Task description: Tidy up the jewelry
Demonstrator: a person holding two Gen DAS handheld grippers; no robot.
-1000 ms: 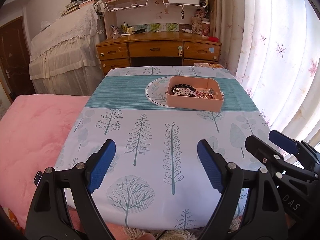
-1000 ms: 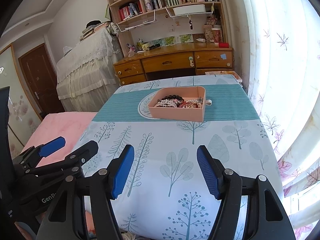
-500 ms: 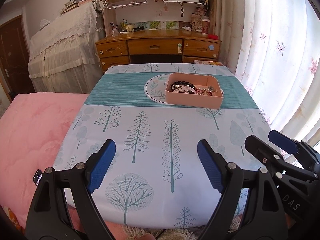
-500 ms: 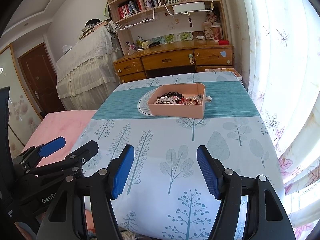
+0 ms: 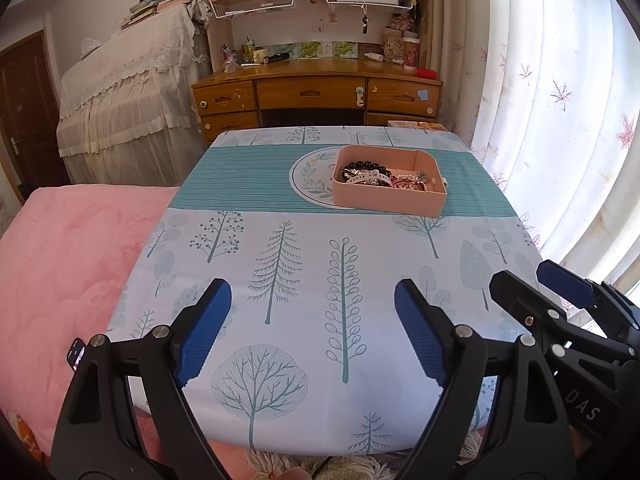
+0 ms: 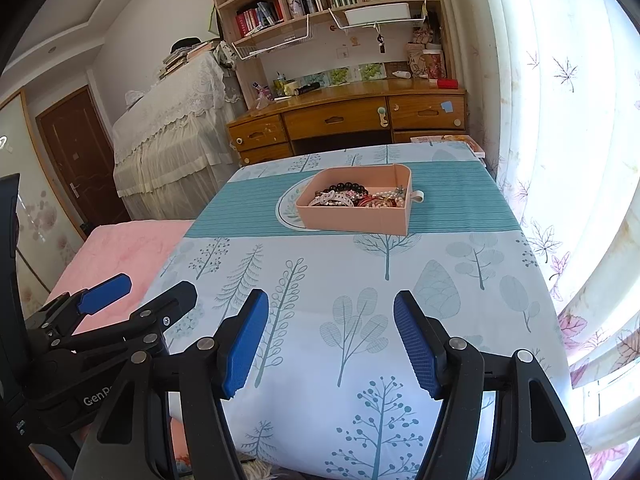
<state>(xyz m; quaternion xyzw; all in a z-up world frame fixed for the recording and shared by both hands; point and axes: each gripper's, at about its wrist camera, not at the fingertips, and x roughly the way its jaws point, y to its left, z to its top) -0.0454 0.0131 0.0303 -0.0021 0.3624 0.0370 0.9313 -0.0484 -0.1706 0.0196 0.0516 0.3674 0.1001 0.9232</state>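
Jewelry [image 5: 382,178] lies piled in a pink box [image 5: 388,200] far across the surface [image 5: 320,280]. Both grippers, left [image 5: 312,332] and right [image 6: 330,340], hang near its front edge, jaws spread, holding nothing.

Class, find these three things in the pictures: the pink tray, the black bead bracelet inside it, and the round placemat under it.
pink tray [image 5: 386,202], left wrist view, on its near outer wall.
black bead bracelet [image 5: 366,166], left wrist view, on the beads at the tray's back.
round placemat [image 5: 310,178], left wrist view, on the uncovered left part.
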